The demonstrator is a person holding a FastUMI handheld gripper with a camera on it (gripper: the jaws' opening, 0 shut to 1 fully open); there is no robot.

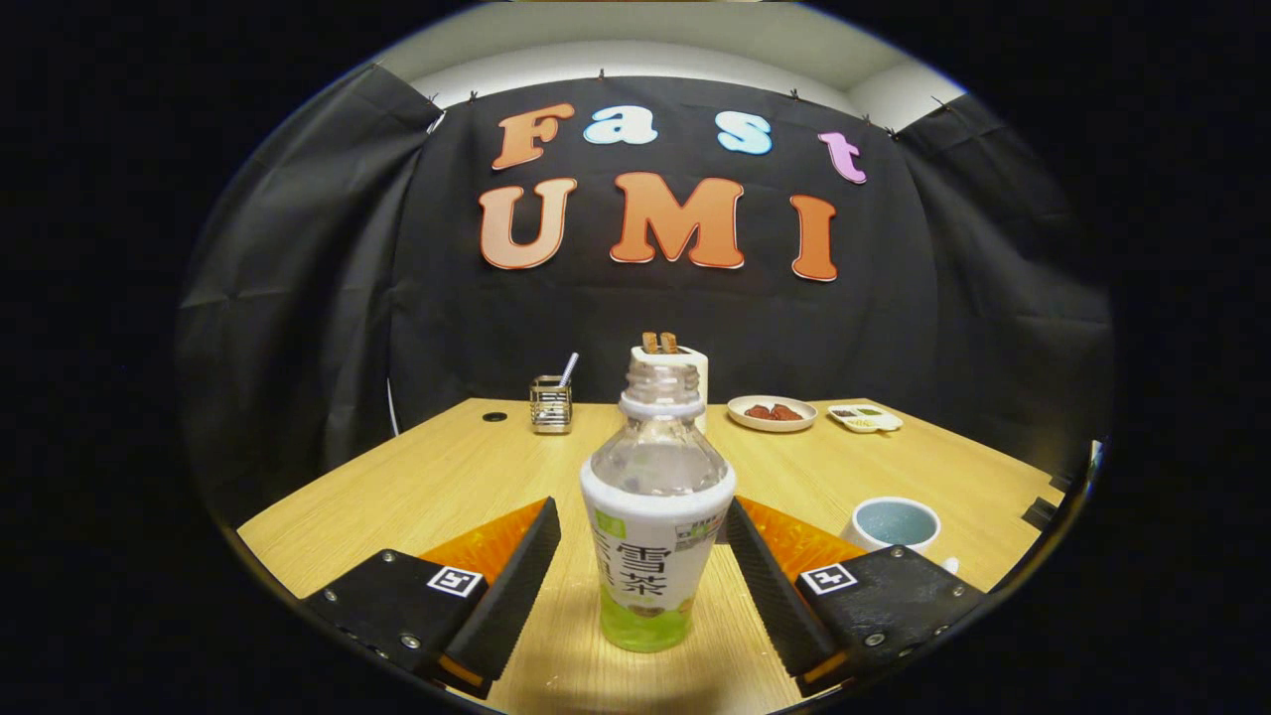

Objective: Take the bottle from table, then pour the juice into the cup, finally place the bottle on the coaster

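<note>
Bottle (657, 536) between spread gripper (640, 566) fingers, untouched.

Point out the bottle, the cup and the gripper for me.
bottle (655, 556): gripper view, on its label.
cup (896, 523): gripper view, on its inside.
gripper (643, 536): gripper view, midway between its open fingers, which flank the bottle.

Looks like a staged recording booth rather than a real kitchen: black cloth wall (298, 248) pinned up all round beyond the gripper (643, 581), whose spread fingers flank a bottle (655, 516). The wooden table (427, 487) is dressed with props: toaster (687, 365), plate of food (772, 413), metal utensil holder (550, 404).
</note>
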